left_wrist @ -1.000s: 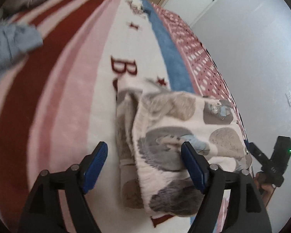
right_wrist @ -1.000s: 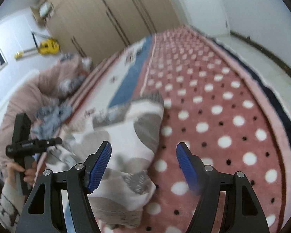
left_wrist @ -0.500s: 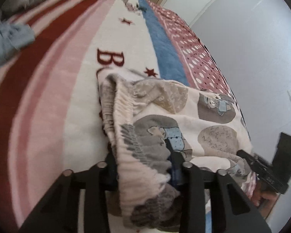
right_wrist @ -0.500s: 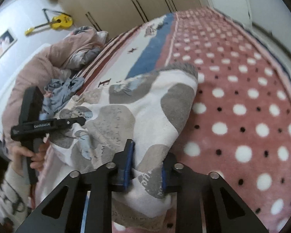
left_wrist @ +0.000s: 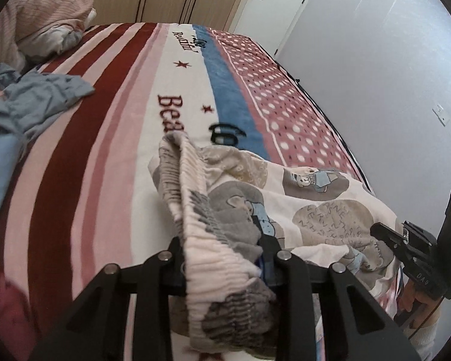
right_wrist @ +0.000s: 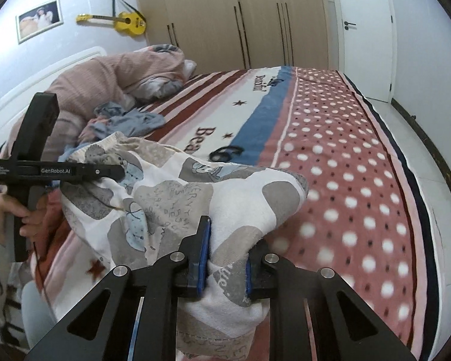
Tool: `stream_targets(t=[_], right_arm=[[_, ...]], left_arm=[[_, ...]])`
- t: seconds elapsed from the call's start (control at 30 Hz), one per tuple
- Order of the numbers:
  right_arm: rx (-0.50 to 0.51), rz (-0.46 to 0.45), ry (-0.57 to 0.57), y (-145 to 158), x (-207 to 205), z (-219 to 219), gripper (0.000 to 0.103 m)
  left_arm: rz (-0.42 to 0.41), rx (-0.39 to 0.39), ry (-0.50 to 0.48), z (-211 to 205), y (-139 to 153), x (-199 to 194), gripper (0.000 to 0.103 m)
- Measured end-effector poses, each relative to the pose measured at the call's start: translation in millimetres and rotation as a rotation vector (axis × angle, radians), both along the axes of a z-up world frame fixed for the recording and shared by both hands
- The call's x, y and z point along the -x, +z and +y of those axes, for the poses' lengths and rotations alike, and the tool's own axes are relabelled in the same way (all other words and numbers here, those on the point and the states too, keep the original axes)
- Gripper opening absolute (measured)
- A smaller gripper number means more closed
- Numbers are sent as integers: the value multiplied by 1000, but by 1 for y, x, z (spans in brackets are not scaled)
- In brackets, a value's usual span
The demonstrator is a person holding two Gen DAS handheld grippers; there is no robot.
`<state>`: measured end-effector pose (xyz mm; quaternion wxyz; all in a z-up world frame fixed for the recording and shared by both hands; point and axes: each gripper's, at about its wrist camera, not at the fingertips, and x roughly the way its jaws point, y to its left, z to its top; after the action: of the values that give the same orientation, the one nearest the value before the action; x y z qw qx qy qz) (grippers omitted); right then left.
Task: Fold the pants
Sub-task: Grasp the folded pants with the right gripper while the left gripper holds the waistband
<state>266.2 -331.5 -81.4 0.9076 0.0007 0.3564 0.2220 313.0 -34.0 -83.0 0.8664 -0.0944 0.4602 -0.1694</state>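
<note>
Pants (left_wrist: 285, 198) lie bunched at the near end of the bed, on the blanket (left_wrist: 111, 138); in my left view the ribbed waistband edge runs from 12 o'clock of the cloth down into my left gripper (left_wrist: 225, 258), which is clamped on it, fingers pressed into the fabric. My right gripper (right_wrist: 224, 255) pinches a folded corner of the same pants (right_wrist: 177, 192) between its blue pads (right_wrist: 203, 252). Open blanket lies from 11 to 1 o'clock ahead of both grippers; the dotted band (right_wrist: 345, 162) at 2 o'clock in the right view is bare. Bed edge (right_wrist: 406, 156) runs along 3 o'clock, floor beyond it. At 10 o'clock sits a heap of blue clothes (left_wrist: 30, 102), with a pink quilt (left_wrist: 42, 21) behind. Both grippers point forward along the bed, roughly level, the cloth stretched between them and lifted off the blanket at my ends
</note>
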Motion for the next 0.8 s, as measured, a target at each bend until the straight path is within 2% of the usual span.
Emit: stream_targets(t=[0.23,0.43,0.6,0.8], right_arm=[[22,57,17,-22,53,17,13],[28,93,-40,-47,68,14,16],[36,129,-75,-60,66,6,27],[68,133,-88,-64,60,0,52]], left_arm=[[31,-35,-2,3,-23,49,27],[55,-65,0,-2,-39,61,29],[85,-75,-5,-2,-47,59,33],[92,-92,-16,2,-58,54,51]])
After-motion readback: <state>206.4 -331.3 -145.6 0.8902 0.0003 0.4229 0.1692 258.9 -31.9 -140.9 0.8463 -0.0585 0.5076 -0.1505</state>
